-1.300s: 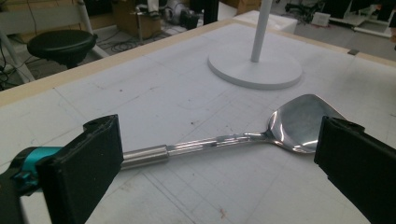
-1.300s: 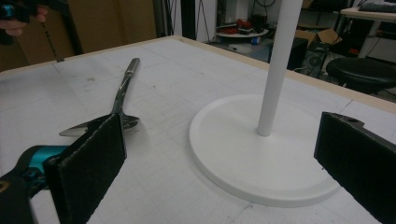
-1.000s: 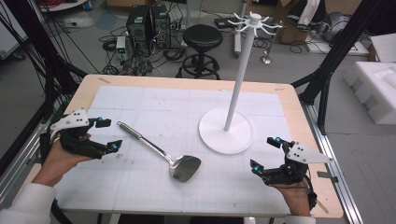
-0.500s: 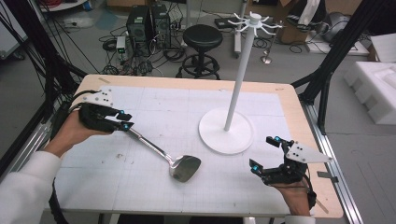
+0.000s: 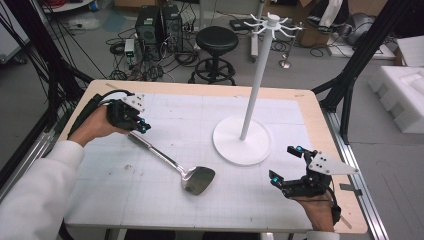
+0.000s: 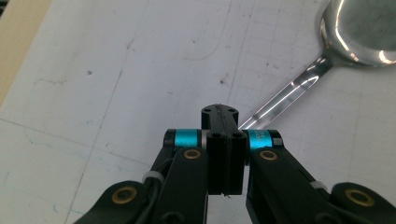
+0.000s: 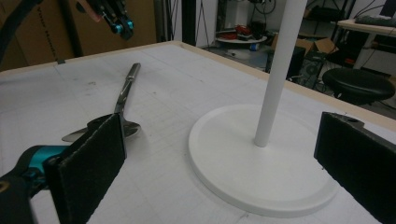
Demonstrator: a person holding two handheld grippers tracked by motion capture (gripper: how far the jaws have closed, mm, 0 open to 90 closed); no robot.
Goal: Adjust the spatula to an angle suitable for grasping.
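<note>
Jaws pressed together, left gripper (image 5: 141,125) is hovering over ladle (image 5: 172,162) handle; right gripper (image 5: 286,166) is resting spread wide. Unopened, it risks nudging the ladle away.

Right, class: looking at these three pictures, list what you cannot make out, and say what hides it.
- Ladle handle tip: in the left gripper view the shut left gripper covers it.
- Ladle bowl: in the right gripper view the right gripper hides part.
- Stand top: cut off by that view's upper edge.
</note>
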